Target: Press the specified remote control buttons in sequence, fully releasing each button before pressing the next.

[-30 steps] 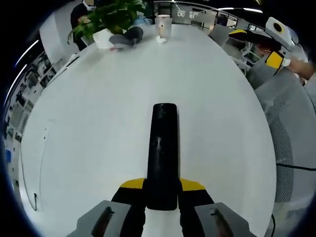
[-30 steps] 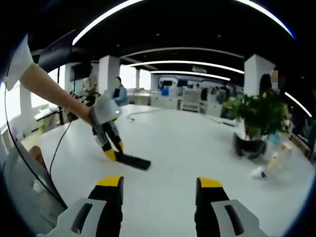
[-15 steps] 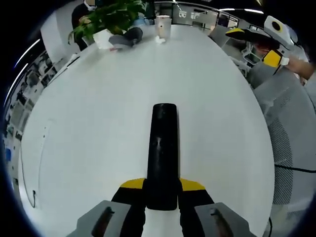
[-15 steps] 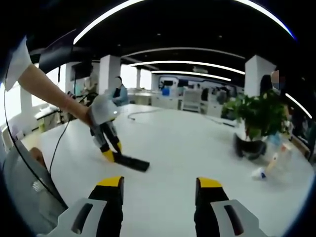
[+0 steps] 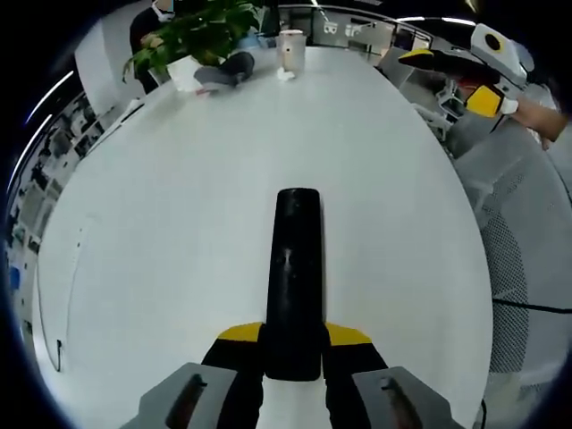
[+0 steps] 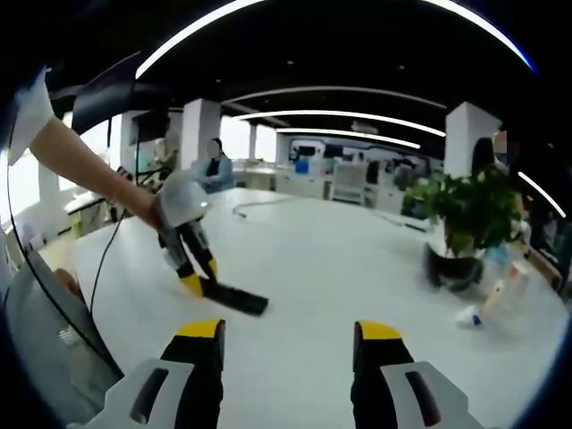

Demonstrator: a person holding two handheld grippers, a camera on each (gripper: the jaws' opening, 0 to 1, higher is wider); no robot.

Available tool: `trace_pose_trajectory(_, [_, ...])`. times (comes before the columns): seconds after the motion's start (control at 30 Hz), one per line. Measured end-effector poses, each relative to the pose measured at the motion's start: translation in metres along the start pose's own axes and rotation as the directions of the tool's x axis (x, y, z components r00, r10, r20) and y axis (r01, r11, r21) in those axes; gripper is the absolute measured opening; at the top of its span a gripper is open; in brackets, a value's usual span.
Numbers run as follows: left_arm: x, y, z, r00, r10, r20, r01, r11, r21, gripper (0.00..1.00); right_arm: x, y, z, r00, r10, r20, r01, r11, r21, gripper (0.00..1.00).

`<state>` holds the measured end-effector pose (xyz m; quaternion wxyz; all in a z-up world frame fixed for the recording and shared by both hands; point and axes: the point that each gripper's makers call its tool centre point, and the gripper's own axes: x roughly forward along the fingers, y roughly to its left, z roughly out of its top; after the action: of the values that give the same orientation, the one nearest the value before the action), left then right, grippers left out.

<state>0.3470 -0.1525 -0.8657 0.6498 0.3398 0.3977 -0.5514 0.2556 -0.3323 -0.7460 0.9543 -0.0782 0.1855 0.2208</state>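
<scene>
The remote control (image 5: pixel 294 277) lies flat on the white table (image 5: pixel 161 232), its near end clamped between the yellow-tipped jaws of the left gripper (image 5: pixel 293 344); in the right gripper view the same remote (image 6: pixel 232 298) sits under that gripper, held at a slant by a person's hand (image 6: pixel 143 204) with the forearm reaching in from the left; the right gripper (image 6: pixel 288 344) hovers well apart from it, jaws spread and empty, high above the tabletop; judging by that gap, no press is under way and the button sequence seems largely ahead; a potted plant (image 6: pixel 465 219) and a cup (image 5: pixel 291 49) stand at the far end.
</scene>
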Motion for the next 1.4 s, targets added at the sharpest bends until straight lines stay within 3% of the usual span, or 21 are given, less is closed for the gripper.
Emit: trace_pose_trajectory(1.4, [-0.003, -0.031, -0.007, 1.0, -0.015, 0.005, 0.015, 1.0, 0.02, 0.24, 0.0, 0.003, 0.001, 1.0, 0.007, 0.007, -0.007, 1.0, -0.013, 0.55])
